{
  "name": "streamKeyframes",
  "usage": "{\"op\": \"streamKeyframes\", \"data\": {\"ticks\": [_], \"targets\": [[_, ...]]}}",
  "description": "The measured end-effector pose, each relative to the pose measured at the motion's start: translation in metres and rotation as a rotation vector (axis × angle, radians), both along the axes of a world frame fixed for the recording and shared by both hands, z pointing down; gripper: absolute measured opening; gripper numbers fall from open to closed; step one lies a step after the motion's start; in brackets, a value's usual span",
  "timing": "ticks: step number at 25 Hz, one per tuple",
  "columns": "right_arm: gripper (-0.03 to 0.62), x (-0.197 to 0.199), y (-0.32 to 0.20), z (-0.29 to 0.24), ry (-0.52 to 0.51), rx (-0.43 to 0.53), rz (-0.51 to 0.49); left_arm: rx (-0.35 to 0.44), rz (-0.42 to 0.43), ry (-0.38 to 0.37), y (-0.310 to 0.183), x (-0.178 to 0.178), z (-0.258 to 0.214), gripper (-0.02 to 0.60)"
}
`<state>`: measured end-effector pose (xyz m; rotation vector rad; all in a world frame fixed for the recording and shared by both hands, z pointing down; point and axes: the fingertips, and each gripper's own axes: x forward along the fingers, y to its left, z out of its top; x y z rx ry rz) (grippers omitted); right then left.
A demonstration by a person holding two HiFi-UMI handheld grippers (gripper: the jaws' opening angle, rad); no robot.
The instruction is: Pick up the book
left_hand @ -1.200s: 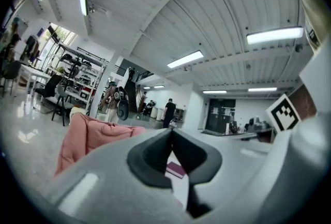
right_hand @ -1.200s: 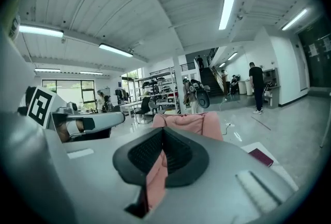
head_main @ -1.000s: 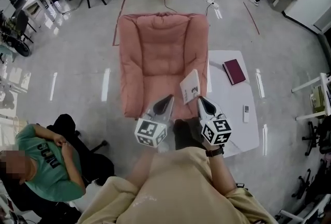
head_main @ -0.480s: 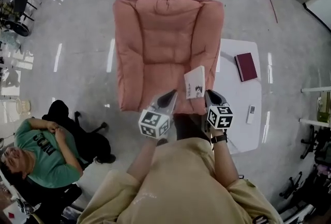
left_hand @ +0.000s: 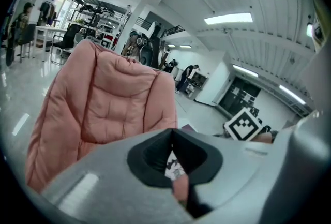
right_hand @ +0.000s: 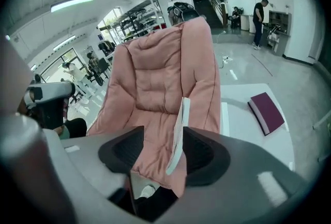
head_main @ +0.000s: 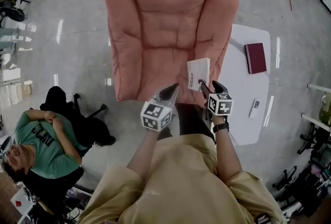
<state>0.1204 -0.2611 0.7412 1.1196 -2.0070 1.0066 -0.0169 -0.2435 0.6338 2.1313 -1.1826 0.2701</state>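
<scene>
A thin white book (head_main: 198, 74) stands on edge against the front of the pink armchair's (head_main: 165, 26) right arm. My right gripper (head_main: 211, 86) is just behind it and its jaws are opening. In the right gripper view the book (right_hand: 182, 114) sits edge-on between the jaws of the right gripper (right_hand: 164, 132), close to the right pad, with a wide gap to the left one. My left gripper (head_main: 170, 89) is to the left of the book, its tips together and holding nothing. In the left gripper view the left gripper (left_hand: 172, 132) points at the armchair (left_hand: 103, 109).
A white table (head_main: 240, 91) right of the armchair carries a maroon book (head_main: 255, 57) and a small remote (head_main: 255, 108). A person in a green shirt (head_main: 44, 140) sits on the floor at the left beside a black chair (head_main: 77, 119).
Both grippers have sunk toward the armchair's front. The right jaws, closed on the white book before, have spread apart round it. The armchair now fills more of the view.
</scene>
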Motion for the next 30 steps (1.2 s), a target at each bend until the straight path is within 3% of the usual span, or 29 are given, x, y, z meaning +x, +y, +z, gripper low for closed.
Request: {"op": "streamKeyframes", "data": {"ticks": [5,18,25,30], "targets": [[0.265,0.001,-0.006,0.048,0.019,-0.096,-0.002,-0.053,-0.013,0.002,-0.005,0.001,0.025,0.002],[0.252,-0.02,-0.02,0.127,0.034,-0.21,-0.049,-0.155,-0.078,-0.014,-0.01,-0.01,0.071,0.002],[0.169,-0.038,-0.001,0.158,0.016,-0.335,-0.073,-0.192,-0.089,-0.004,0.002,-0.013,0.08,0.002],[0.131,-0.037,0.001,0.16,0.065,-0.321,-0.027,-0.19,-0.088,0.007,0.011,-0.021,0.077,0.002]]}}
